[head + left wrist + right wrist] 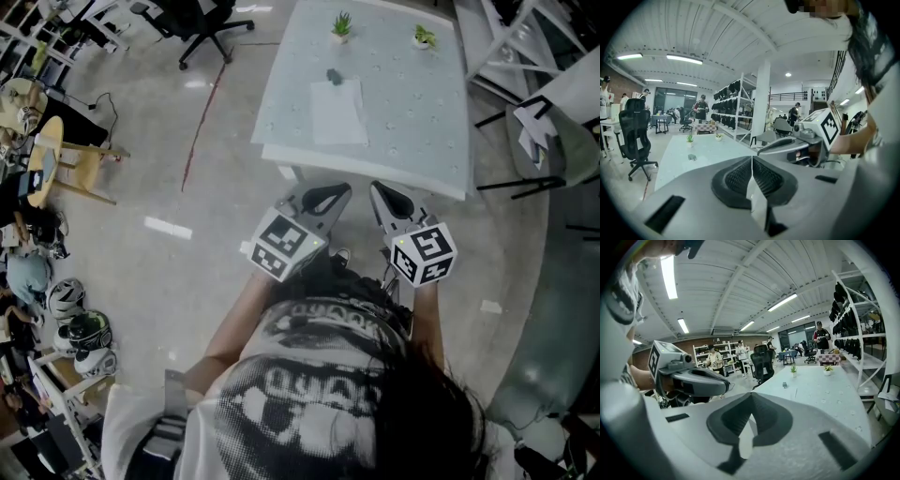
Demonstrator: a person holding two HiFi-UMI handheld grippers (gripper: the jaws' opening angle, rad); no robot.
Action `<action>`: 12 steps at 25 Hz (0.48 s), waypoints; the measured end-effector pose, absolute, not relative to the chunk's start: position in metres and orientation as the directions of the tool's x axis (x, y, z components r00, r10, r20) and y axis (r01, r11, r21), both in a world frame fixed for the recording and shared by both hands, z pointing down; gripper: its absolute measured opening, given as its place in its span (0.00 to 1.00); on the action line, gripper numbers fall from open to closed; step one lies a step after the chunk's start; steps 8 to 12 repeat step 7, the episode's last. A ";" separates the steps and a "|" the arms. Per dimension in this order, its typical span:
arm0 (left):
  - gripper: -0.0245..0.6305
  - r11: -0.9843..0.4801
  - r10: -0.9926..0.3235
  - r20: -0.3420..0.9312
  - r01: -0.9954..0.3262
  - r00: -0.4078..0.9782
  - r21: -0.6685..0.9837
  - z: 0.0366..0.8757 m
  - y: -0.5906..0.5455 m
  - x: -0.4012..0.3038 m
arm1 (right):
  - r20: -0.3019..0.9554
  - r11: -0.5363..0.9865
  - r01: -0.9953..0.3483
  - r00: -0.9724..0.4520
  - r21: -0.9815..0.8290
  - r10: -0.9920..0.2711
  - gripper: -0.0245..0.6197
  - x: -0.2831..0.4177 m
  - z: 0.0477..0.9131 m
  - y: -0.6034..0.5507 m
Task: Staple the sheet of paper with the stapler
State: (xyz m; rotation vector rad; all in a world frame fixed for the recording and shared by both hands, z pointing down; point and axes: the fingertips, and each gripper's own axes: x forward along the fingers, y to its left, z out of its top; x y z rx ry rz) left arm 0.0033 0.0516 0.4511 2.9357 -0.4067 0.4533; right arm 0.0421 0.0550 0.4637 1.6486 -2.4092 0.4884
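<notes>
left gripper (323,199), right gripper (388,202) pressed together, empty, short of bench (422,122); sheet (337,112) flat upper centre, stapler (333,75) near its top edge; approach or finished, unclear.

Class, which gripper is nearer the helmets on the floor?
Left. The helmets lie off to the left of the left gripper; the right gripper is beyond it, further away.

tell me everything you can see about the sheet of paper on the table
The sheet of paper is a plain white rectangle lying flat near the middle of the pale table, long sides running away from the person. No print or creases can be made out. The small dark stapler sits at its far edge; whether they touch is unclear. Nothing lies on it.
</notes>
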 end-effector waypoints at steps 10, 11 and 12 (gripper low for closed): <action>0.05 -0.955 -0.237 0.318 -0.280 0.918 0.097 0.450 0.052 0.005 | 0.328 0.338 -0.926 -0.376 -0.168 -0.867 0.03 0.041 0.462 0.054; 0.05 -0.955 -0.237 0.318 -0.280 0.918 0.097 0.450 0.052 0.005 | 0.328 0.338 -0.926 -0.376 -0.168 -0.867 0.03 0.041 0.462 0.054; 0.05 -0.955 -0.237 0.318 -0.280 0.918 0.097 0.450 0.052 0.005 | 0.328 0.338 -0.926 -0.376 -0.168 -0.867 0.03 0.041 0.462 0.054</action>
